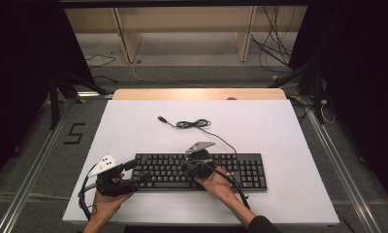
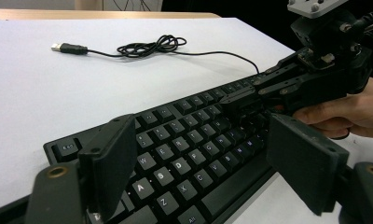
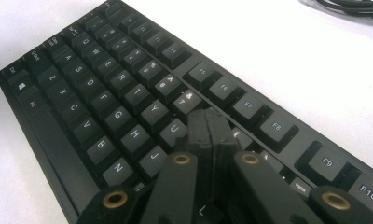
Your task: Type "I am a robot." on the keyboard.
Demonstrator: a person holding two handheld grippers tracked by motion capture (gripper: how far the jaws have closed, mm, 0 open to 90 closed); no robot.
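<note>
A: Where's the flat black plastic keyboard [image 1: 200, 171]?

B: Lengthwise along the tabletop's [image 1: 134, 126] near edge. Right claw [image 3: 211, 133], pressed together, points down over its middle keys; left claw [image 2: 203, 163], spread, flanks its left end.

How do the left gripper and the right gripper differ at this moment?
The left gripper has its jaws open, astride the keyboard's left end; the right gripper has its jaws shut together. The left sits at the edge; the right's closed tips are down on the middle keys. Both are black and hand-held.
</note>
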